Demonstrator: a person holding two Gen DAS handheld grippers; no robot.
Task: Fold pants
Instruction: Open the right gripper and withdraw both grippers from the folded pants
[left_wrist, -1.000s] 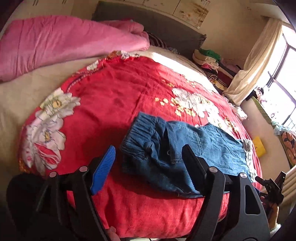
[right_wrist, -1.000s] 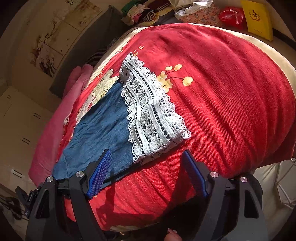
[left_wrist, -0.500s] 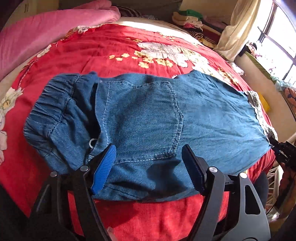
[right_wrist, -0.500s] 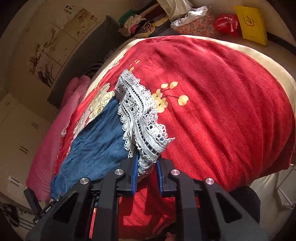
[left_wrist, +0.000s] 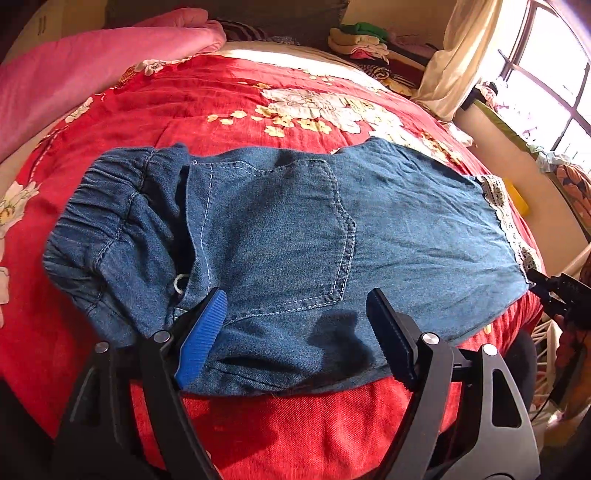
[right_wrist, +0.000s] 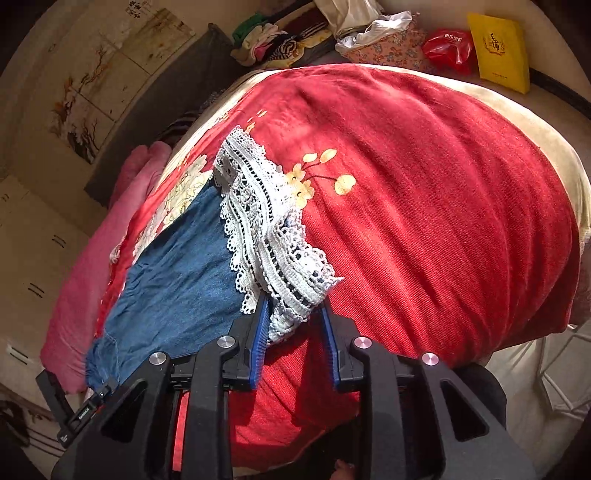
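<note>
Blue denim pants (left_wrist: 303, 236) lie flat across the red flowered bedspread (left_wrist: 221, 96), elastic waistband at the left, white lace hem (left_wrist: 506, 214) at the right. My left gripper (left_wrist: 295, 325) is open over the pants' near edge below the back pocket, holding nothing. In the right wrist view the lace hem (right_wrist: 266, 229) runs down into my right gripper (right_wrist: 295, 321), whose blue pads stand a little apart with the lace corner between them. The right gripper also shows in the left wrist view (left_wrist: 554, 291) at the hem corner.
A pink quilt (left_wrist: 92, 70) lies at the bed's far left. Folded clothes (left_wrist: 362, 40) are stacked by the headboard, beside a curtain (left_wrist: 465, 62) and window. A yellow box (right_wrist: 498, 51) and red bag (right_wrist: 447, 48) sit beyond the bed's right side.
My left gripper has come in close over the pants and stays open. My right gripper closed on the lace hem corner, then its pads parted slightly.
</note>
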